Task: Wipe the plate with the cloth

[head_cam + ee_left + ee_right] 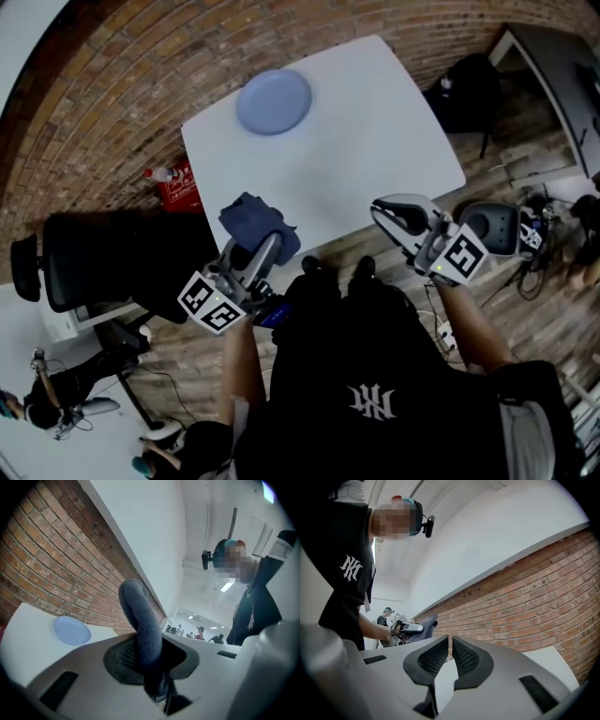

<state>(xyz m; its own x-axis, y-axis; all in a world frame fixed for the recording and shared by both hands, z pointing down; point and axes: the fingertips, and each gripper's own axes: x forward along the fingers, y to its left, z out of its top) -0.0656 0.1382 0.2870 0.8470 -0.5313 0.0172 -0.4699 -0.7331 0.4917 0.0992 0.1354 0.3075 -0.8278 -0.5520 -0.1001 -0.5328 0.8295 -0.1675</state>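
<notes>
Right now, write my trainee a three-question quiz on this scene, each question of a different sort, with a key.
1. True or false: the plate lies on the table, and the cloth does not touch it.
2. What does the left hand-held gripper clamp? A. the plate B. the cloth C. nothing
3. Fill in: the right hand-held gripper has its jaws ____, with nothing between them.
Key: 1 true; 2 B; 3 shut.
</notes>
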